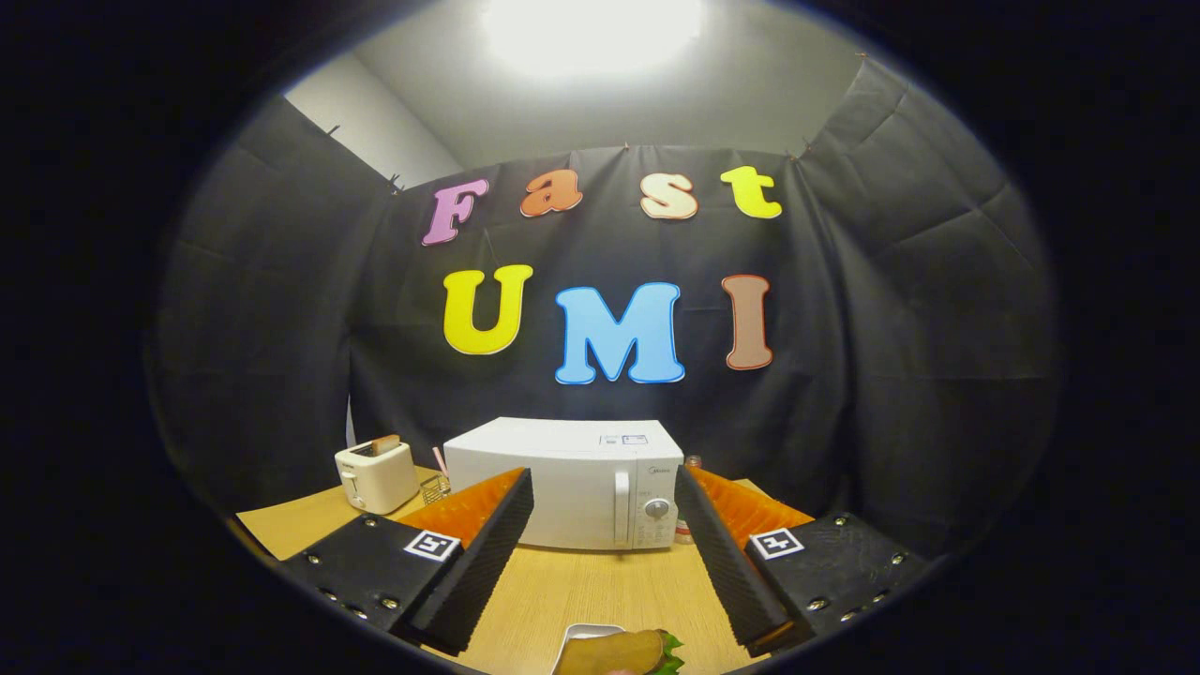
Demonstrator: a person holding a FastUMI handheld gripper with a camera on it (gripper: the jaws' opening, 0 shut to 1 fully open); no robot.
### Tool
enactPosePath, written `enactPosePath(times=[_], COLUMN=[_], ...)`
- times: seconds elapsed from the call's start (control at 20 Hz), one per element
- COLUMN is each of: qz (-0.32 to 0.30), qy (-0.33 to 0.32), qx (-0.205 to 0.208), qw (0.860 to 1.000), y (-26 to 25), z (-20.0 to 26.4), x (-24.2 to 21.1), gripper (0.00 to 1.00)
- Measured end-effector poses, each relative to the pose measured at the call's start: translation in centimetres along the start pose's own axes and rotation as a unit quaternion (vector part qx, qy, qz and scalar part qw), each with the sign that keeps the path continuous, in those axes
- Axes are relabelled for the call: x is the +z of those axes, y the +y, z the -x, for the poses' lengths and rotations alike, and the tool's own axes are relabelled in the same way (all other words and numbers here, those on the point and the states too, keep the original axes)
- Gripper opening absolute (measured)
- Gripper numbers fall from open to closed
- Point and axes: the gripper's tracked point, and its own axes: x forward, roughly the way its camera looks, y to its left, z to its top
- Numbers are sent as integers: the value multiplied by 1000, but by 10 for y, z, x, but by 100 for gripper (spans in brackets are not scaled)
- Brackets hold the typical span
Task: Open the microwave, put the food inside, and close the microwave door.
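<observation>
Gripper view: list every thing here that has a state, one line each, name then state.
microwave: door shut, standing on the table beyond the fingers.
gripper: open, fingers spread wide, nothing between them.
food: on a white plate, near the fingers, not yet picked up.
white plate: resting on the table, holding the food.
toaster: upright beside the microwave, a slice sticking up from its slot.

I count one microwave [572, 483] on the table [581, 591], door closed. Left of the microwave, one toaster [377, 475]. In front of the microwave, one plate [581, 637] bearing one sandwich [623, 653]. My one gripper [605, 548] has two fingers, spread apart.
</observation>
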Motion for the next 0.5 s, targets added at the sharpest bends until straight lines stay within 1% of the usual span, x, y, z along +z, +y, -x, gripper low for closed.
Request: enactPosePath(times=[0.2, 0.35, 0.5], qz=[0, -8, 3], qy=[-4, -18, -20], qx=[7, 19, 22], qw=[1000, 1000, 1000], y=[3, 10, 14], z=[0, 0, -11], x=[1, 7, 4], gripper=[97, 97, 97])
